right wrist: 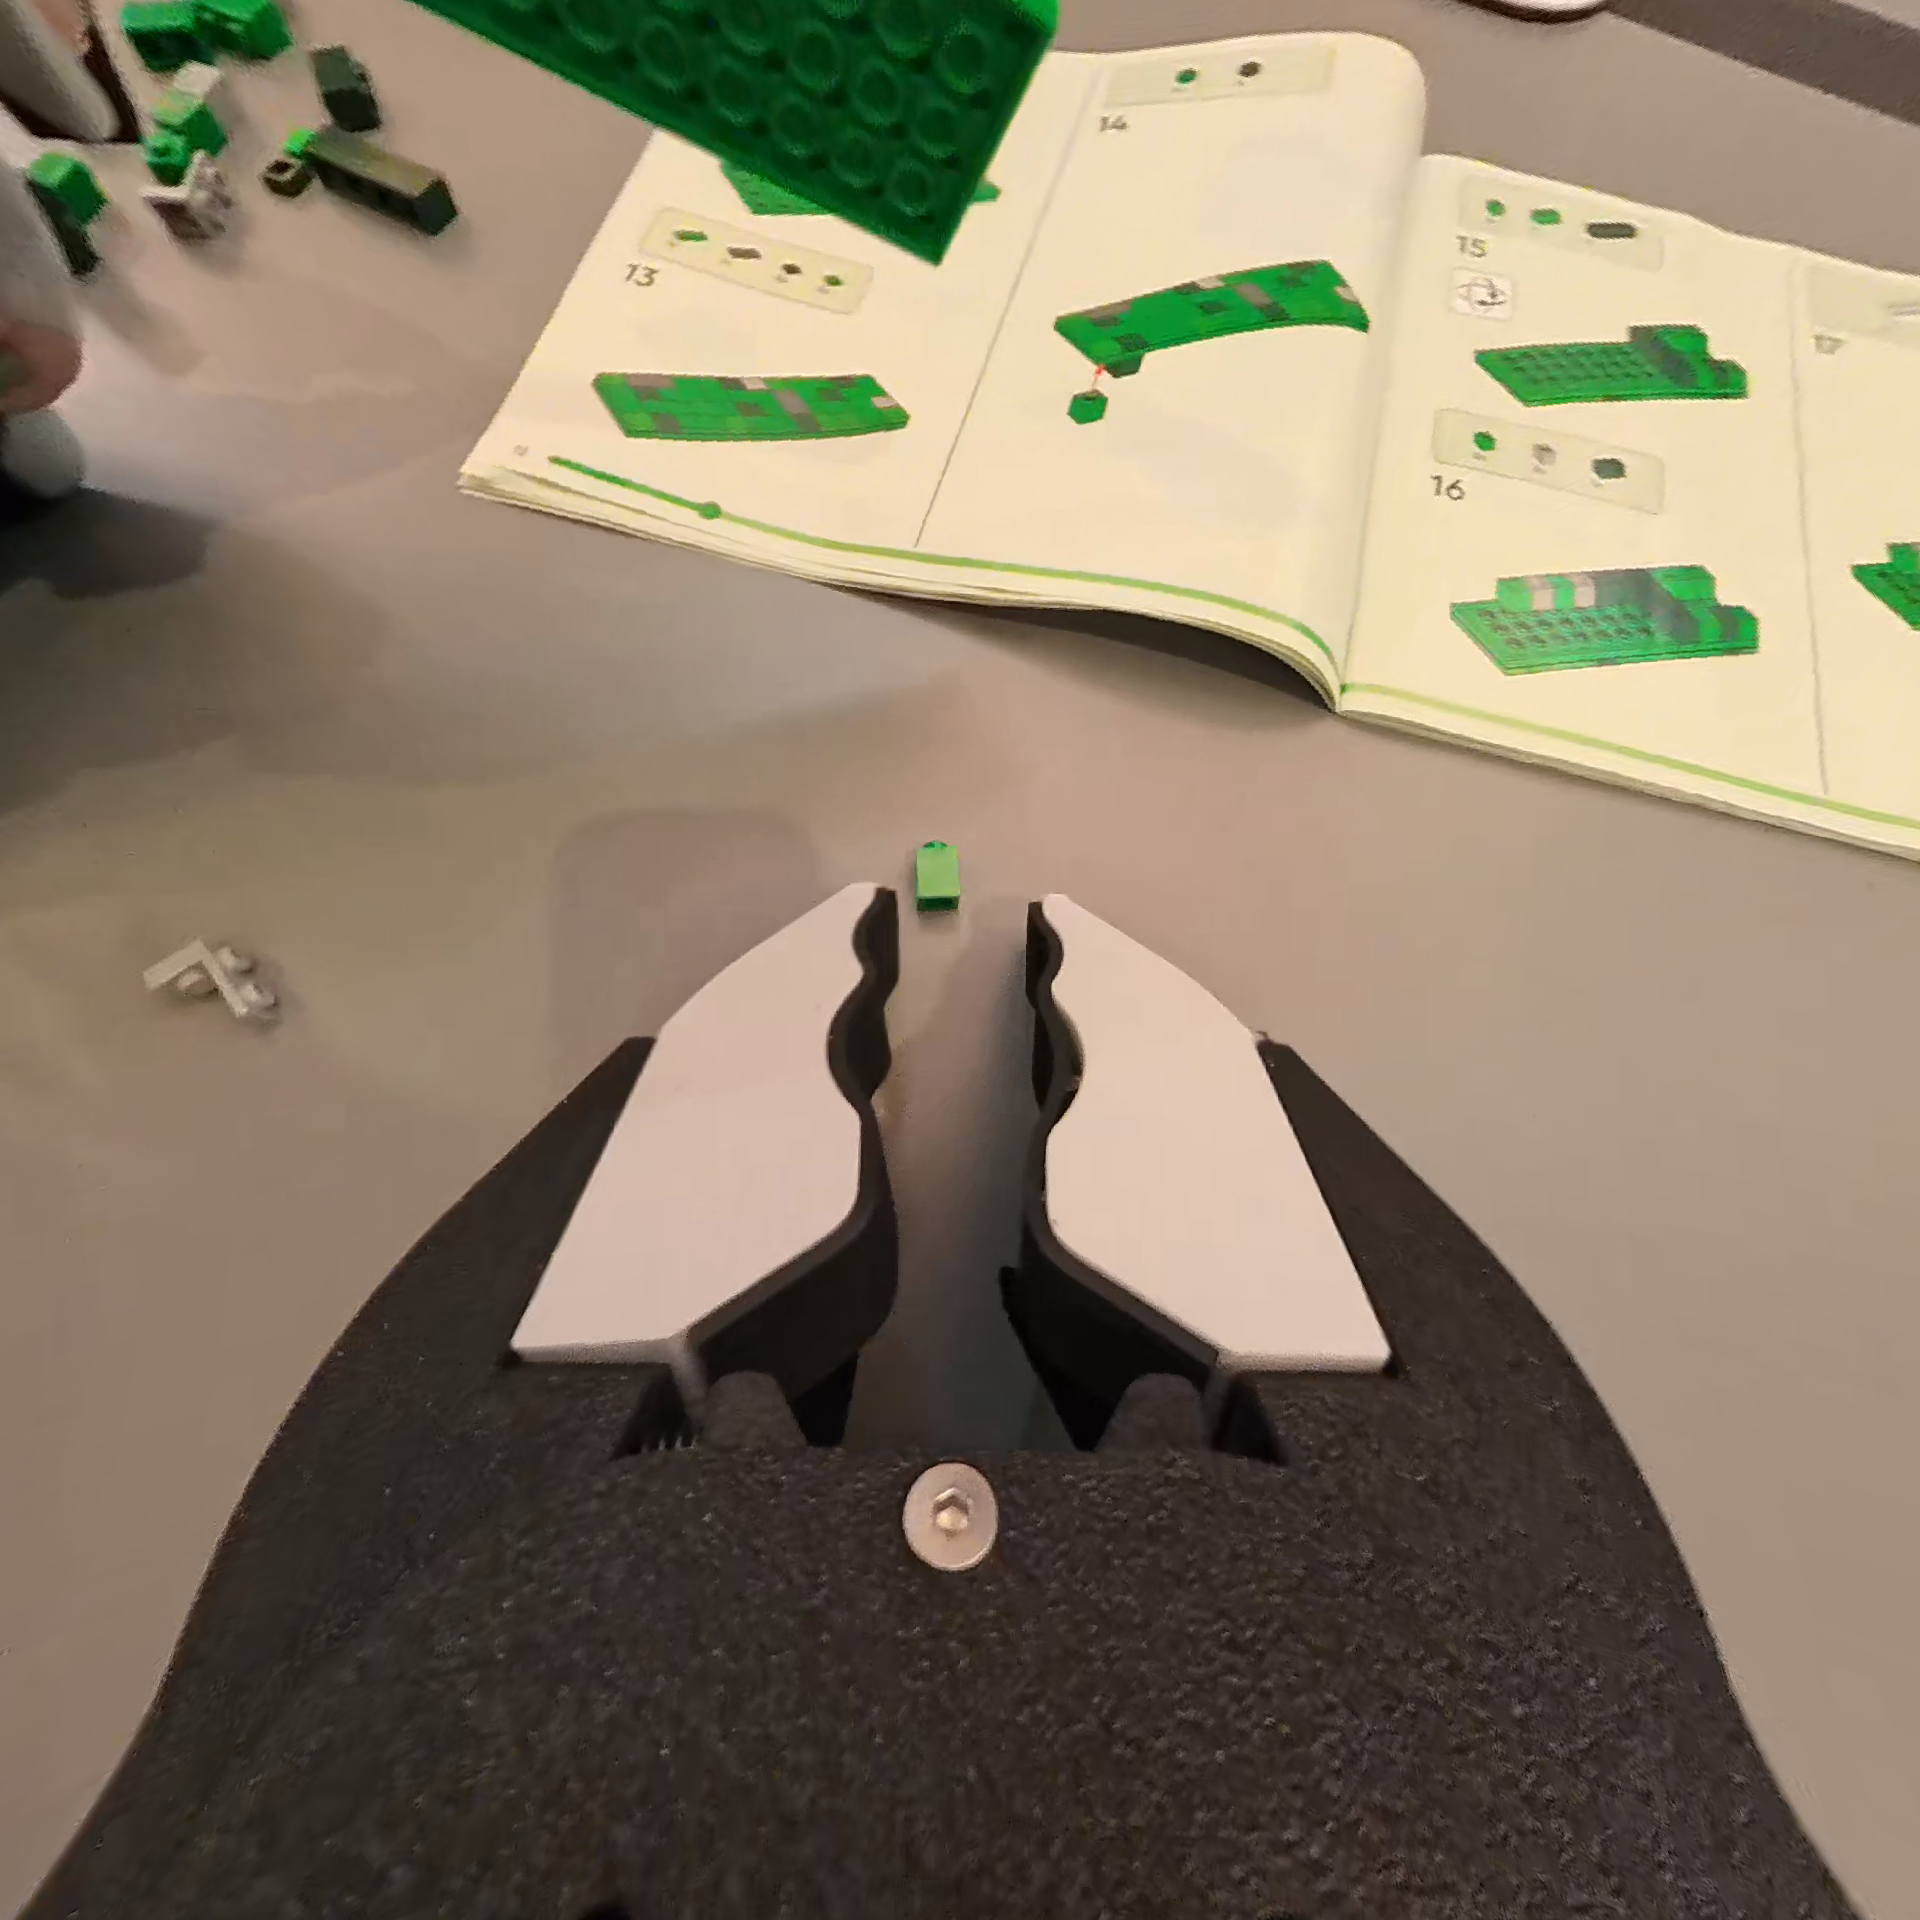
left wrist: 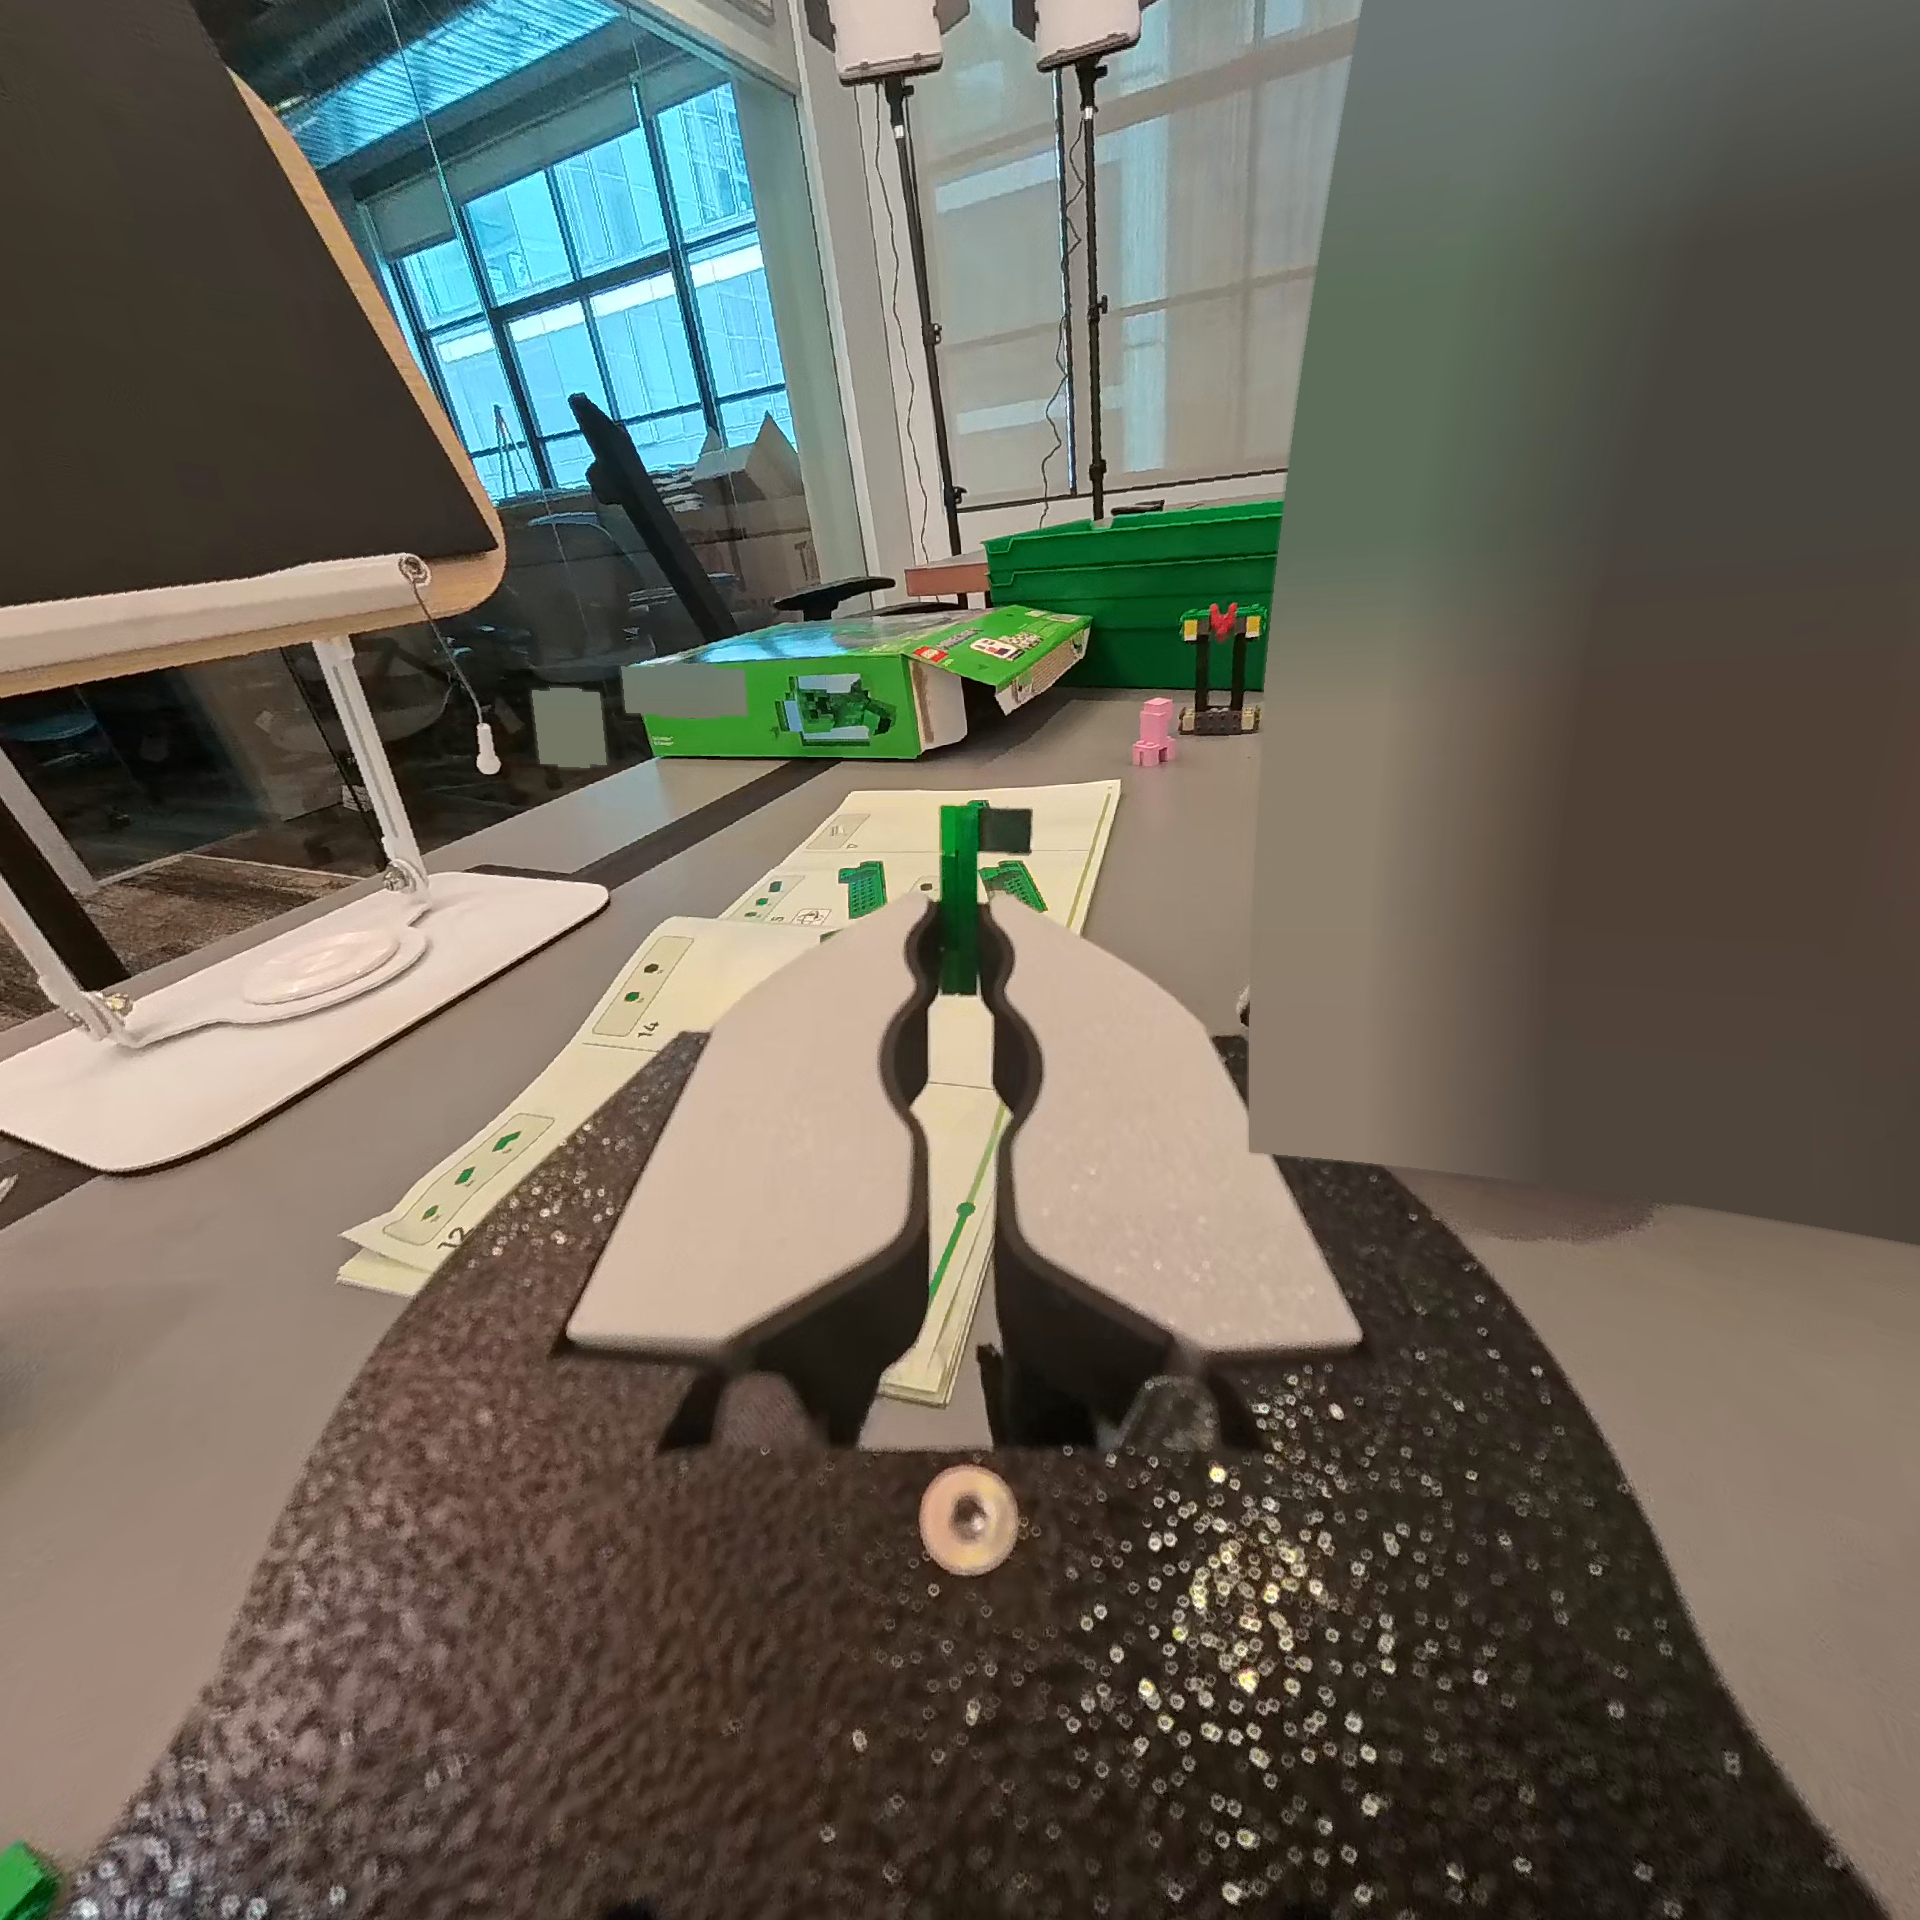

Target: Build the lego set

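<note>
My left gripper (left wrist: 961,935) is shut on a green lego plate (left wrist: 958,894), held on edge above the open instruction booklet (left wrist: 977,831); a dark tile sticks out near its top. The same plate (right wrist: 810,94) shows from below at the top of the right wrist view, raised above the booklet (right wrist: 1143,436). My right gripper (right wrist: 961,909) is open and low over the grey table. A small green lego piece (right wrist: 935,876) lies on the table just beyond its fingertips, in line with the gap.
Loose green and dark bricks (right wrist: 312,145) lie at the far left. A small grey bracket piece (right wrist: 213,977) lies left of my right gripper. A green lego box (left wrist: 831,691), green trays (left wrist: 1132,582), a pink figure (left wrist: 1155,732), a small built frame (left wrist: 1224,670) and a white stand (left wrist: 312,997) are on the table. Spacing between my two grippers at the tips: around 15 centimetres.
</note>
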The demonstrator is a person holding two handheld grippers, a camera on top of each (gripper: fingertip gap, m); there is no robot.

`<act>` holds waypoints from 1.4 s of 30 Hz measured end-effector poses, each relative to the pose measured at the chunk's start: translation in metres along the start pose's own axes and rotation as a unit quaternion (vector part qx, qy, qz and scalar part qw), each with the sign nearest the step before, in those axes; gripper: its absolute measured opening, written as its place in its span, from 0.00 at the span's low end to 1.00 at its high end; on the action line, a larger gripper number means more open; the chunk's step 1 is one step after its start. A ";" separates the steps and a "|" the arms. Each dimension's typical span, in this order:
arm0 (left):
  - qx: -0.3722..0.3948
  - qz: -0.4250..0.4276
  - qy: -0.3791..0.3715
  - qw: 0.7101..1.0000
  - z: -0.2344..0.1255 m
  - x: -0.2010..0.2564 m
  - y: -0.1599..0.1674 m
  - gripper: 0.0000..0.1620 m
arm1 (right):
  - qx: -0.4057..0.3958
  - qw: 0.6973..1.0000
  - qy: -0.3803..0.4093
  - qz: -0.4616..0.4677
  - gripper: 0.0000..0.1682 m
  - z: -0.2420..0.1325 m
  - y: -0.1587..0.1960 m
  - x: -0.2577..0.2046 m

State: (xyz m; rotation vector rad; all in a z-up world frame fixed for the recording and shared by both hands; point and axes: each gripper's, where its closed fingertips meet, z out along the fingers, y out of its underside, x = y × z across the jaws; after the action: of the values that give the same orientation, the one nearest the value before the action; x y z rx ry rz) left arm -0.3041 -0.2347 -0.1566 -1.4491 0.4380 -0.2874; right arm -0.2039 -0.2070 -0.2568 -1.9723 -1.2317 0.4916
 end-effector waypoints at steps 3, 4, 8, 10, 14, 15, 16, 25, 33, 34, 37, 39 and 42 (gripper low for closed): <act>-0.001 0.001 0.001 1.000 0.000 0.000 0.000 0.04 | 0.004 1.000 0.007 -0.017 0.09 0.004 -0.005 -0.003; 0.000 0.001 0.002 1.000 0.000 0.001 0.000 0.04 | 0.005 1.000 0.004 -0.021 0.08 0.005 -0.005 -0.004; 0.000 -0.001 0.001 1.000 0.000 0.000 0.000 0.04 | 0.000 1.000 -0.001 0.001 0.08 0.005 -0.004 -0.002; 0.000 -0.001 0.001 1.000 0.000 0.000 0.000 0.04 | -0.003 1.000 -0.007 0.016 0.07 0.005 -0.003 -0.001; 0.000 -0.001 0.001 1.000 0.000 0.000 0.000 0.04 | -0.004 1.000 -0.013 0.011 0.05 0.005 -0.002 -0.004; 0.000 -0.001 0.001 1.000 0.000 0.000 0.000 0.04 | -0.005 1.000 -0.014 0.011 0.05 0.005 -0.002 -0.004; 0.000 0.000 0.001 1.000 0.000 0.000 0.000 0.04 | -0.005 1.000 -0.015 0.012 0.04 0.005 -0.003 -0.004; -0.029 0.045 0.042 0.998 0.007 0.018 0.008 0.03 | 0.186 0.977 -0.107 0.015 0.04 -0.041 -0.084 -0.045; -0.042 0.110 0.048 0.992 0.009 0.033 0.010 0.03 | 0.221 0.965 -0.128 0.057 0.04 -0.047 -0.094 -0.060; -0.042 0.119 0.046 0.991 0.009 0.033 0.010 0.03 | 0.222 0.965 -0.128 0.057 0.04 -0.047 -0.094 -0.060; -0.050 0.138 0.045 0.988 0.010 0.036 0.011 0.03 | 0.222 0.965 -0.129 0.056 0.04 -0.046 -0.095 -0.062; -0.053 0.158 0.043 0.985 0.010 0.038 0.012 0.03 | 0.218 0.967 -0.121 0.057 0.04 -0.044 -0.094 -0.061; -0.057 0.178 0.037 0.982 0.010 0.038 0.012 0.03 | 0.212 0.968 -0.119 0.066 0.04 -0.044 -0.093 -0.060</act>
State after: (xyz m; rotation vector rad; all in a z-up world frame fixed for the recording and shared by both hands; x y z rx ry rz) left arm -0.2668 -0.2415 -0.1723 -1.4442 0.7742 -0.0282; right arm -0.2584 -0.2527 -0.1620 -1.6655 -1.0308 0.9961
